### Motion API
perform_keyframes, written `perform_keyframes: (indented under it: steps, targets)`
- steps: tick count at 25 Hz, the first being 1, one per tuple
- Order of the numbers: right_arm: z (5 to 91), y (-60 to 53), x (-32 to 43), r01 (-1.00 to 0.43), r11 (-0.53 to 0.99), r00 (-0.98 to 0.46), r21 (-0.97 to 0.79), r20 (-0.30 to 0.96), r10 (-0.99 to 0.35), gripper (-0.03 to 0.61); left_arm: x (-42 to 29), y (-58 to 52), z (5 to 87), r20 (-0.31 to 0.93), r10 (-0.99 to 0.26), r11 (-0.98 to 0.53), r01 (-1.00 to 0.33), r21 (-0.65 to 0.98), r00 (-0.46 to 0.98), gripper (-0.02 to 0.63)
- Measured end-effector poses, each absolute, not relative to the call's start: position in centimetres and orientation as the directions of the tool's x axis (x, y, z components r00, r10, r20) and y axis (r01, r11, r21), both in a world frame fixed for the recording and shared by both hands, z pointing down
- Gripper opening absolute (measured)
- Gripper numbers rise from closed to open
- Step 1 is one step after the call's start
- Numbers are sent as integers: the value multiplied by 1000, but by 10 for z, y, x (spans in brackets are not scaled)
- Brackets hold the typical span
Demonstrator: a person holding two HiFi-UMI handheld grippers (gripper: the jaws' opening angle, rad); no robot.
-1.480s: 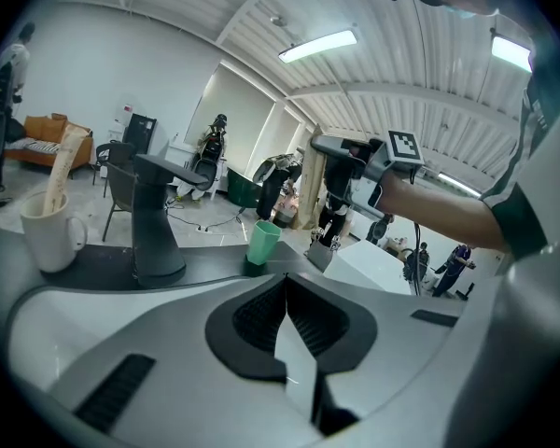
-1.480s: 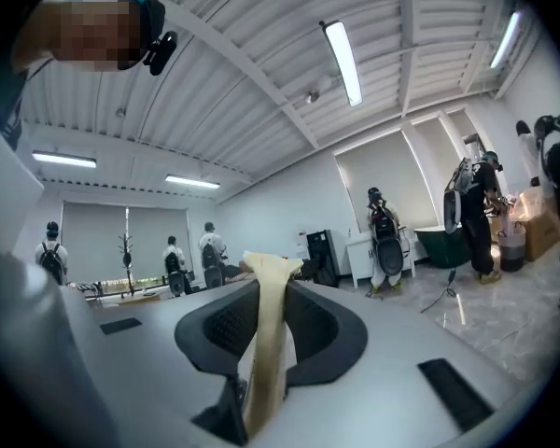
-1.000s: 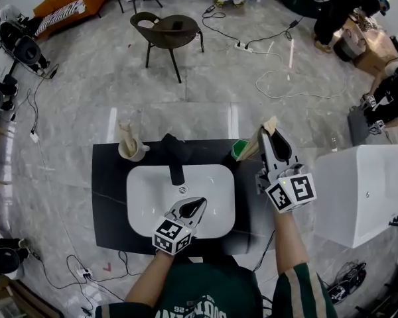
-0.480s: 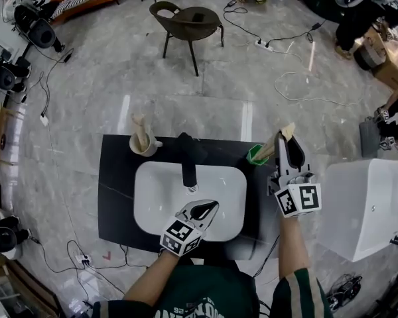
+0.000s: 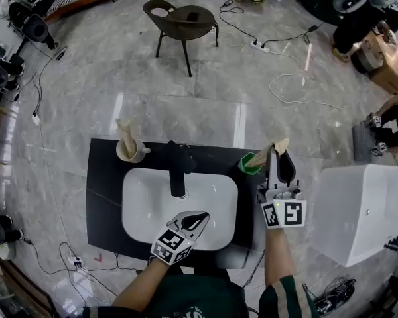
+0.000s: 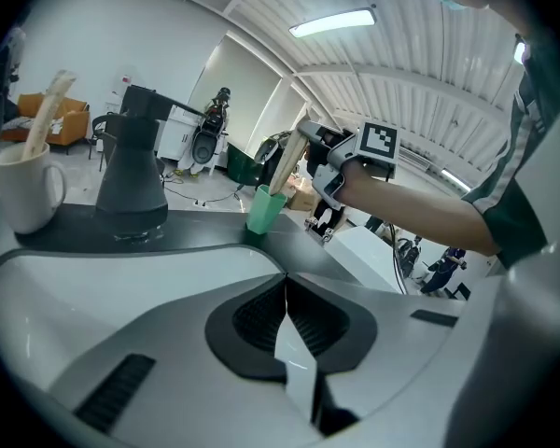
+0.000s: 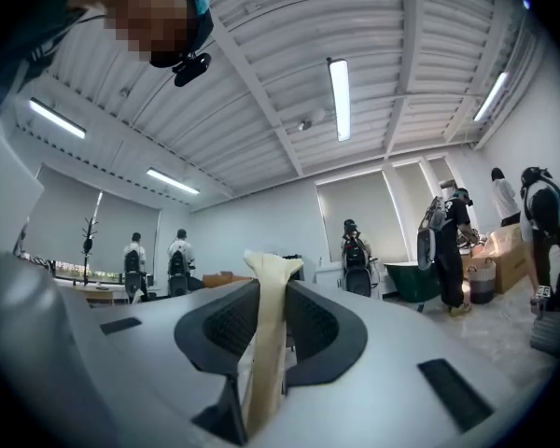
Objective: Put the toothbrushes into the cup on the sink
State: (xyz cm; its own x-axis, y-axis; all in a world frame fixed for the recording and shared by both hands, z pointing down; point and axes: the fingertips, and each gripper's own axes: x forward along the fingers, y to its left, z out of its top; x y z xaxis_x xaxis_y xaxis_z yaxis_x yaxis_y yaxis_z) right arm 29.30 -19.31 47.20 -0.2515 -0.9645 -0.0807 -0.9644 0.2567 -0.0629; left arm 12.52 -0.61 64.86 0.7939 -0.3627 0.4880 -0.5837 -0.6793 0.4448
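A: How many toothbrushes are showing?
B: Two. One toothbrush (image 5: 126, 132) is standing in the white mug (image 5: 131, 152) on the sink's (image 5: 136, 177) back left corner. The right gripper (image 5: 277, 152) is clamping the second toothbrush (image 7: 266, 343), whose lower end is reaching the green cup (image 5: 250, 163).
A: And the left gripper (image 5: 202, 215)?
B: It's hovering over the basin, jaws pressing together on nothing.

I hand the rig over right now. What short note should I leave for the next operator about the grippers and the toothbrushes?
Left gripper: shut, empty, above the front of the sink basin.
Right gripper: shut on a beige toothbrush, its lower end at the mouth of the green cup, counter right.
Done: a second toothbrush stands in the white mug, back left.
To do: seat the held toothbrush, then release.
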Motion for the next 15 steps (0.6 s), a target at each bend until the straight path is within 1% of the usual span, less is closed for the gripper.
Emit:
perform_keyframes:
  steps: [6,15]
  targets:
    - [483,-190,297,-978,203,-196,-49,-118,-973,94,120,-9,660,497,-365,-665,-594,452,787,11]
    - [503,-183,295,-984,172,-165,-46,-123,-979,95,125,-4,673,499,-332,-678,-570,464,800,11]
